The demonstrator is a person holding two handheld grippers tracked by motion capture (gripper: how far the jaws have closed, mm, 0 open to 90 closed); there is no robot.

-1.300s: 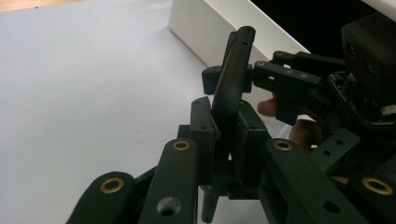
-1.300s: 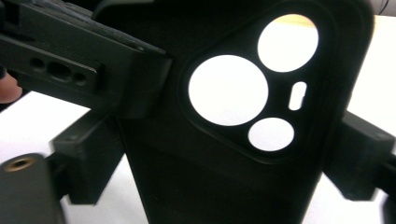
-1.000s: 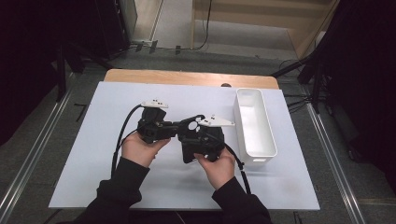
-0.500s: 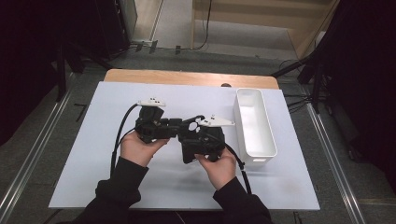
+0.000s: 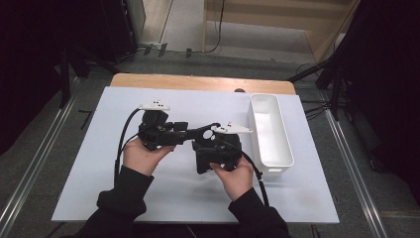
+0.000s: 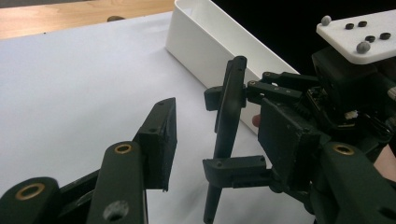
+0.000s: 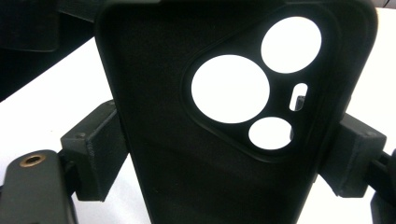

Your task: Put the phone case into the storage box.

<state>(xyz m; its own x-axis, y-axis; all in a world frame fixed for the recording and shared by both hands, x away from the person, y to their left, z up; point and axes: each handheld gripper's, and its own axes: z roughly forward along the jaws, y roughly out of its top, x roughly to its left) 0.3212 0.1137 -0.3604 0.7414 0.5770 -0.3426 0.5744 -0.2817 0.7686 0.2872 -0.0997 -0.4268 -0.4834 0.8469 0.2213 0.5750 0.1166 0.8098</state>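
A black phone case point(image 7: 177, 154) with round camera cut-outs stands across the right gripper view. My right gripper point(image 7: 229, 158) is shut on the case, one pad on each long edge. In the left gripper view the case point(image 6: 229, 116) shows edge-on between my left gripper's point(image 6: 222, 123) jaws, which have just been opening; neither pad presses on it. In the high view both hands hold the grippers close together over the middle of the white mat point(image 5: 307, 198), the left gripper point(image 5: 198, 132) pointing right toward the right gripper point(image 5: 210, 139).
A long white bin point(image 5: 270, 131) lies at the right side of the mat, close to my right hand; it also runs behind the case in the left gripper view point(image 6: 210, 37). The wooden table edge point(image 5: 198, 82) runs along the far side.
My left gripper's jaws have spread apart off the phone case. The right gripper and the case have stayed in place.
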